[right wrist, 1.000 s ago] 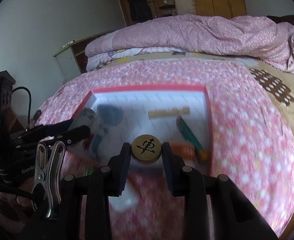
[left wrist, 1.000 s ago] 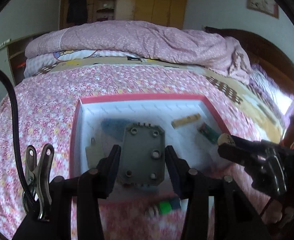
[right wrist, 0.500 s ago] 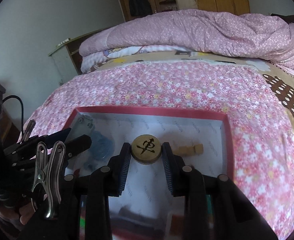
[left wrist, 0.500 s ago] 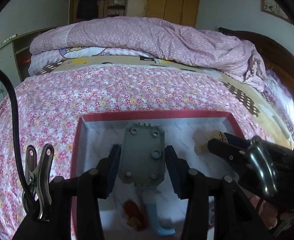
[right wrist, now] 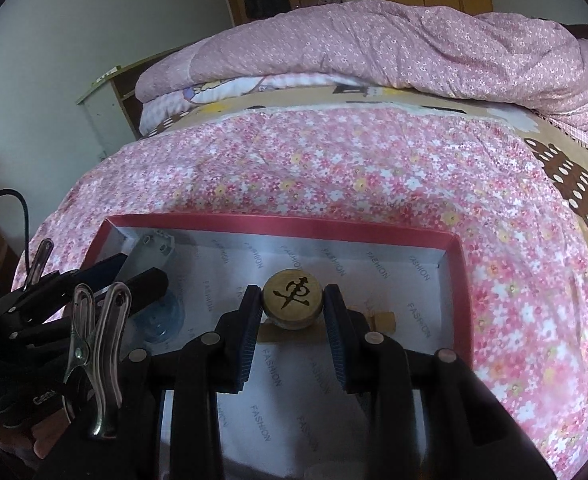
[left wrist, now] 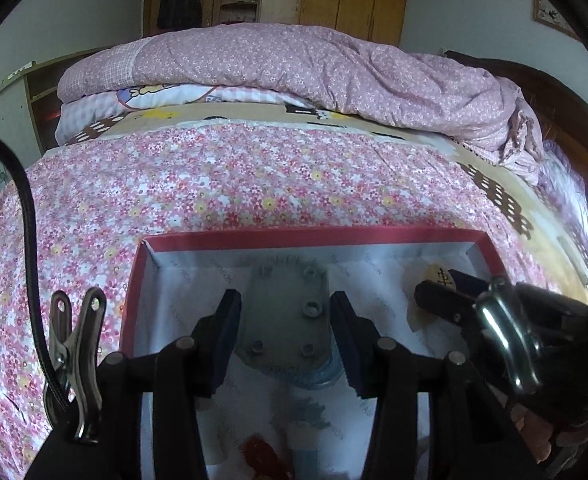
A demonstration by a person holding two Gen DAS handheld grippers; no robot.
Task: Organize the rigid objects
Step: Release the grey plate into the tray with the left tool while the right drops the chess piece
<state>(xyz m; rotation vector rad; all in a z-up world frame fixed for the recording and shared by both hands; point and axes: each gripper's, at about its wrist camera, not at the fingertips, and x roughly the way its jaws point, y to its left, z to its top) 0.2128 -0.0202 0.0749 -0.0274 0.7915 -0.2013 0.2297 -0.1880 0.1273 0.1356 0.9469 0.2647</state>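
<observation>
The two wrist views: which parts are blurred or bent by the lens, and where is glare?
Left wrist view: the grey plate between the tongs is soft, the box bottom smeared near the lower edge. Right wrist view: the wooden disc is sharp; the box rim bows; pale glare lies on the printed lining.

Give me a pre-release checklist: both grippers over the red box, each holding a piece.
1. Left gripper around the grey plate: ok.
2. Right gripper shut on the wooden disc: ok.
3. Both pieces over the red box: ok.
4. Grippers clear of each other: ok, side by side.
5. Floor under the plate free: not ok, blue cap lies below.
6. Height above the floor: cannot tell.
</observation>
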